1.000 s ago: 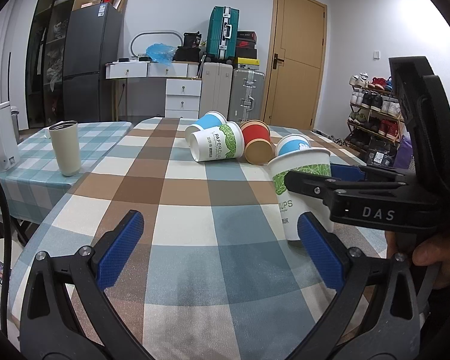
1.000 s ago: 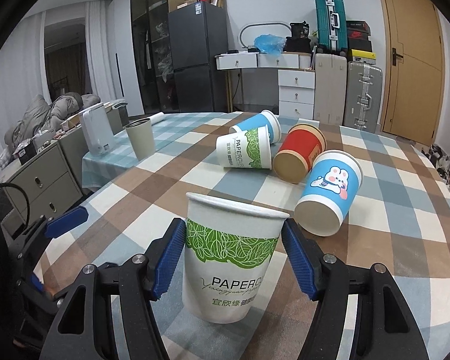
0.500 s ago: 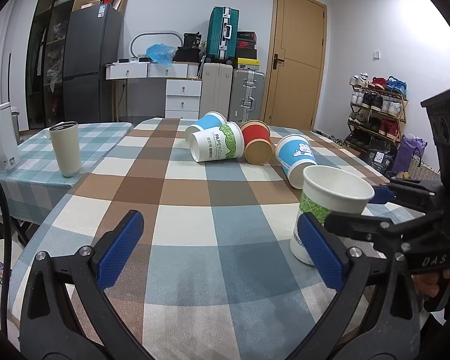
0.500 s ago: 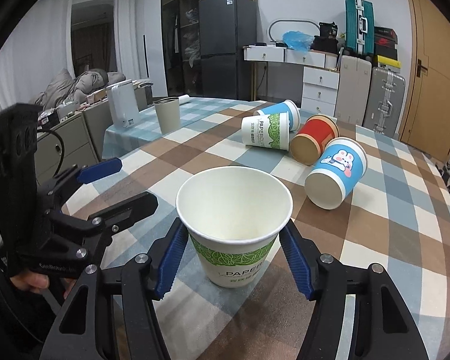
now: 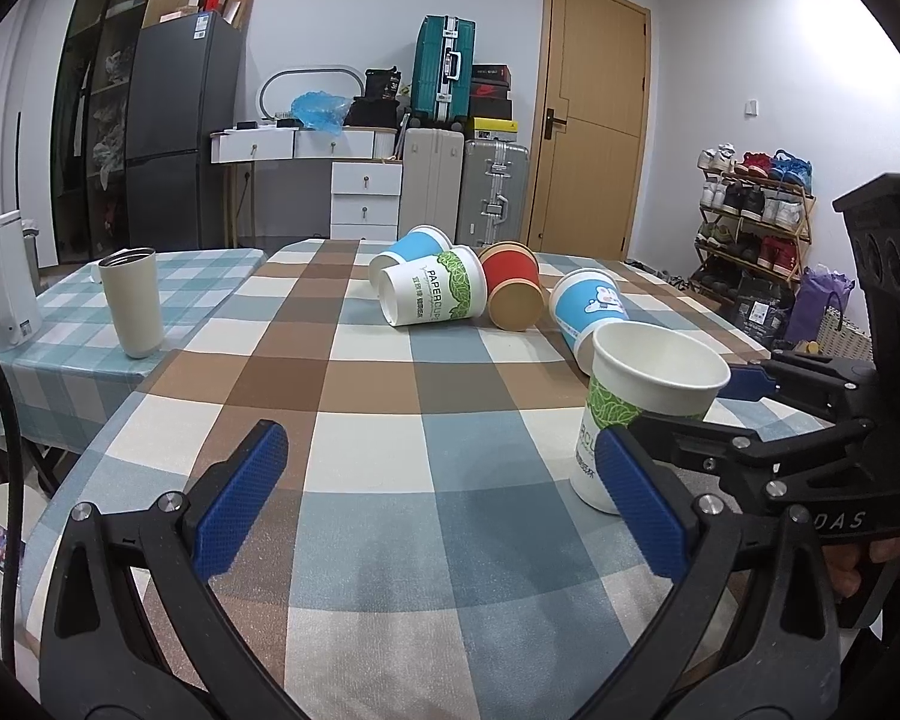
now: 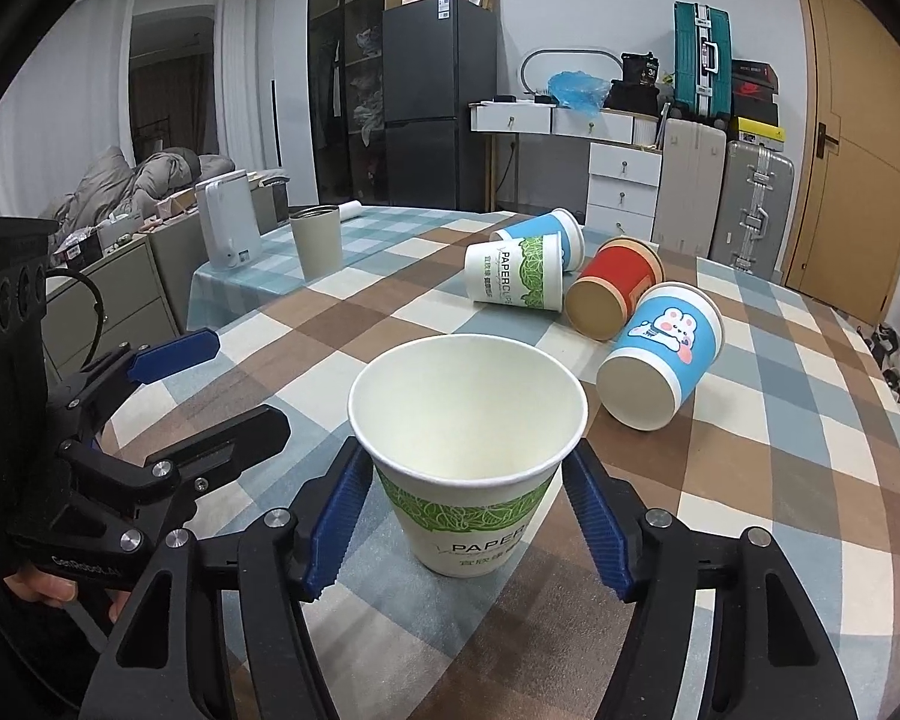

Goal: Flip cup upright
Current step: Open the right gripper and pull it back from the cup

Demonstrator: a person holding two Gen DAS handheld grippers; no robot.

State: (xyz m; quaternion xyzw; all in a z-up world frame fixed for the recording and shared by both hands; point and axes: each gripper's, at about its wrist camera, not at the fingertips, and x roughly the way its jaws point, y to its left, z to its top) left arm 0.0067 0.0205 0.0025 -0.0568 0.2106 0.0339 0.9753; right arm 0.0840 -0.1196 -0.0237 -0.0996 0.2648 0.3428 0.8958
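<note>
A white paper cup with a green leaf band (image 6: 468, 456) stands mouth up on the checked tablecloth (image 6: 750, 420), slightly tilted. My right gripper (image 6: 471, 525) is shut on it, blue pads against both sides. The same cup (image 5: 642, 402) shows at the right of the left wrist view, with the right gripper (image 5: 684, 408) around it. My left gripper (image 5: 444, 504) is open and empty over the tablecloth, to the left of the cup.
Several cups lie on their sides further back: a white and green one (image 6: 519, 276), a blue one behind it (image 6: 561, 228), a red one (image 6: 615, 288) and a blue rabbit cup (image 6: 660, 360). A beige tumbler (image 5: 132, 300) and a white appliance (image 5: 0, 276) stand at the left.
My right gripper has lowered and drawn back, bringing the upright cup nearer and a little tilted. My left gripper has stayed in place.
</note>
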